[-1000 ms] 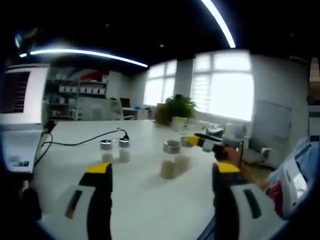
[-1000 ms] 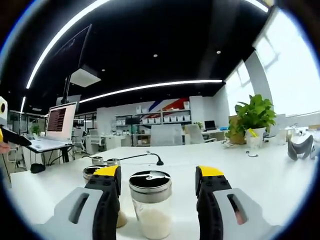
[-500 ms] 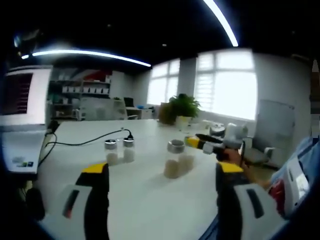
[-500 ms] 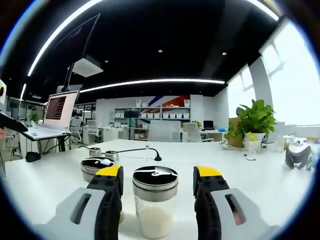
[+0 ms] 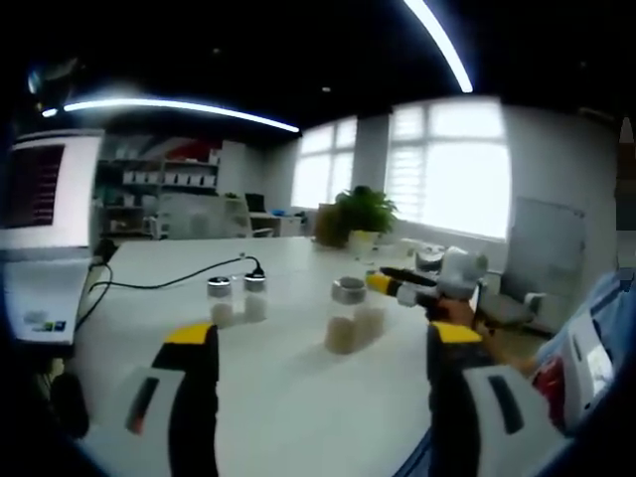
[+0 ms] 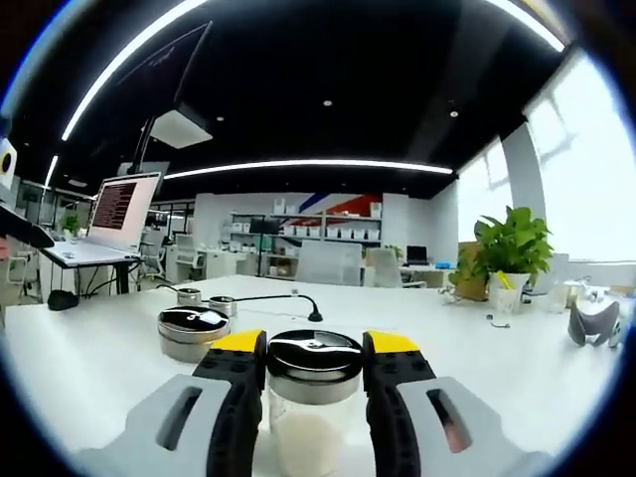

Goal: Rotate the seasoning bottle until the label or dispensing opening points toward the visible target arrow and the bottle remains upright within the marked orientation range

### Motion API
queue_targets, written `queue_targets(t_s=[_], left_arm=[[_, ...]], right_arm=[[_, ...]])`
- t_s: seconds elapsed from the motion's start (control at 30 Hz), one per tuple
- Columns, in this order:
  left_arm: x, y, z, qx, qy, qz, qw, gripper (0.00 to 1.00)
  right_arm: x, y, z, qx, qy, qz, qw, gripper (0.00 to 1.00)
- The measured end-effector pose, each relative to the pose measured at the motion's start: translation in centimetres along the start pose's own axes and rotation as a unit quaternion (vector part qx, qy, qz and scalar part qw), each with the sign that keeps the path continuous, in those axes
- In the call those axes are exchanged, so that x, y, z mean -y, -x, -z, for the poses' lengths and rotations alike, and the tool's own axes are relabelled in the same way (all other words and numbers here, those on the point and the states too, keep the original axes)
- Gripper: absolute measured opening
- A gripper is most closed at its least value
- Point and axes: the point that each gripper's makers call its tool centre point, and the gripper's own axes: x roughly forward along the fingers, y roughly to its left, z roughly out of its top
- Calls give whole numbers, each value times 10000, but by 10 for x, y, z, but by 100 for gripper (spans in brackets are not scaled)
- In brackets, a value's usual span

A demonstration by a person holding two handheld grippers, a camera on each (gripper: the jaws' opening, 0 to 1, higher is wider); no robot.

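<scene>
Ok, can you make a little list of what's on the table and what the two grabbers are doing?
table: white table
right gripper: jaws closed around the seasoning bottle, just under its black lid
left gripper: open, holding nothing
second bottle: beside the held one
two small jars: farther back, by a black cable
also there: laptop, potted plant

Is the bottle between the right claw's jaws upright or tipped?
Upright: the seasoning bottle stands on the table, its dark lid level on top, with the right claw closed against its sides.

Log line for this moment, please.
right gripper: shut on seasoning bottle | bottle: upright on table | left gripper: open, hanging back | arrow: not seen
</scene>
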Motion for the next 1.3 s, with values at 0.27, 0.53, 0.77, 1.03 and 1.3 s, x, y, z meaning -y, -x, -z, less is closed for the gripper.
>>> queue_targets(t_s=[0.27, 0.53, 0.77, 1.03, 1.3], left_arm=[[1, 0, 0, -23, -48, 14, 10000, 91], [-1, 1, -2, 21, 17, -3, 10000, 91], [-1, 1, -2, 33, 9, -8, 10000, 91], [0, 2, -1, 23, -13, -13, 10000, 91], [1, 1, 0, 2, 6, -5, 10000, 91]], right_arm=[[2, 0, 0, -17, 21, 1, 10000, 38], [3, -1, 0, -7, 60, -69, 10000, 38], [3, -1, 0, -18, 122, -265, 9996, 37], [3, -1, 1, -155, 163, -564, 9982, 37], [1, 0, 3, -251, 70, -1031, 9943, 37]])
